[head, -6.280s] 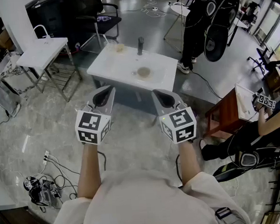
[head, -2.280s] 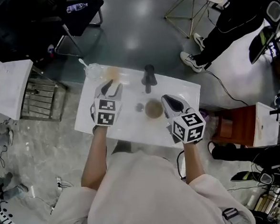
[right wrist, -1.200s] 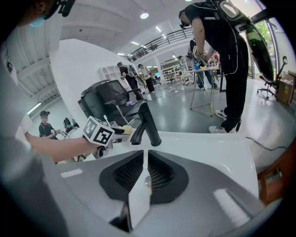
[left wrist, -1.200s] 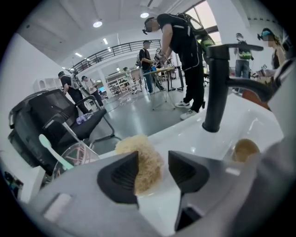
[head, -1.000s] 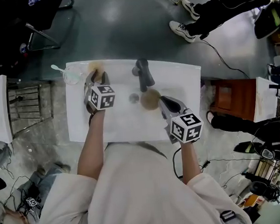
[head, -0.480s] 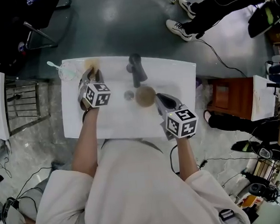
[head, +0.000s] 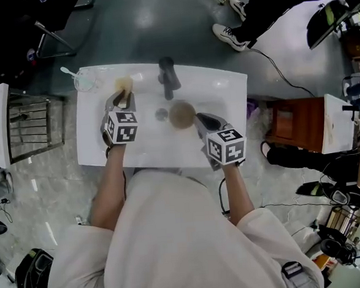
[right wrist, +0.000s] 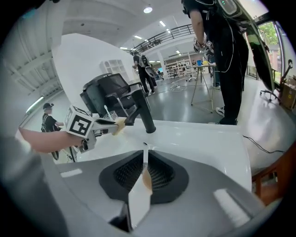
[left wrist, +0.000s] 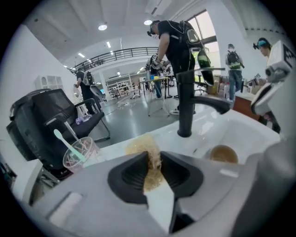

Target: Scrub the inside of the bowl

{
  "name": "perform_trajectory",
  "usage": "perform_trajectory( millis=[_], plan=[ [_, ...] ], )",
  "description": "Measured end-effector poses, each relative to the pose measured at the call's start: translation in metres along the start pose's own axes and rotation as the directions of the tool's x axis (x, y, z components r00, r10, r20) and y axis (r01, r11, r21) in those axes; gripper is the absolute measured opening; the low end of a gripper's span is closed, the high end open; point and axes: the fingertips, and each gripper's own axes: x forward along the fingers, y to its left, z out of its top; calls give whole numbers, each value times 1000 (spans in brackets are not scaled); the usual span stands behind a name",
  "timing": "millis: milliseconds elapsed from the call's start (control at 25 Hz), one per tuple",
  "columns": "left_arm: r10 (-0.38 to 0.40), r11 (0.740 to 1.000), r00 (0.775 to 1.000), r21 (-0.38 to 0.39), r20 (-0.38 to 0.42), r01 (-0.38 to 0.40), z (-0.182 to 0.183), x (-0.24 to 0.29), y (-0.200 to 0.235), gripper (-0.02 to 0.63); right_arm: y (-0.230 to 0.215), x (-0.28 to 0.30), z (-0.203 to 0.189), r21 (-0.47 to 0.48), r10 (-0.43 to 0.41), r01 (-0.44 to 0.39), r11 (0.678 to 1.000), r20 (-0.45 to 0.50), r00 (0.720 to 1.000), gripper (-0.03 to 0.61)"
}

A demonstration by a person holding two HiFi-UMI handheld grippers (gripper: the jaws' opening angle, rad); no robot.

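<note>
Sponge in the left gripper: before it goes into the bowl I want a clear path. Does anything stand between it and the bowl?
Nothing lies directly between the sponge and the bowl. The black faucet stands just behind that line, its spout reaching over the basin near the bowl.

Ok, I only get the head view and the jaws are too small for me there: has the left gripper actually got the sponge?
Observer: Yes. In the left gripper view, the left gripper has the tan sponge squeezed between its jaws, which have just been closing.
Operator: And the right one?
Observer: In the right gripper view, the right gripper is nearly shut on a thin brown edge, apparently the rim of the bowl.
</note>
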Motion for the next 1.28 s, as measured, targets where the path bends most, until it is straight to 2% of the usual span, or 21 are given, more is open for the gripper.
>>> perform_trajectory(
  millis=[160, 520, 680, 960, 1120, 1200, 1280],
  plan=[
    [-26, 999, 999, -21, 36, 27, 6, -24, -15, 83, -7, 1, -8, -28, -1, 0, 1000, -30, 1000, 60],
    [-67, 993, 995, -93, 74, 74, -1, -68, -39, 84, 9, 32, -31, -122, 55, -74, 990, -150, 987, 126],
    [-85, 989, 994, -115, 70, 92, -4, -87, -53, 83, 12, 46, -50, -162, 79, -120, 979, -238, 968, 141],
    [-70, 987, 997, -145, 29, 74, 6, -100, -103, 83, -28, 50, -95, -209, 95, -190, 959, -396, 913, 146],
    [-76, 980, 997, -186, 20, 78, -7, -103, -105, 83, -29, 73, -117, -244, 60, -196, 950, -474, 879, 146],
    [-83, 977, 996, -194, 22, 85, -10, -104, -105, 83, -33, 84, -121, -298, 2, -171, 939, -494, 870, 146],
    [-85, 975, 996, -206, 28, 89, -10, -106, -105, 83, -40, 94, -118, -393, -85, -136, 910, -496, 864, 144]
  ],
)
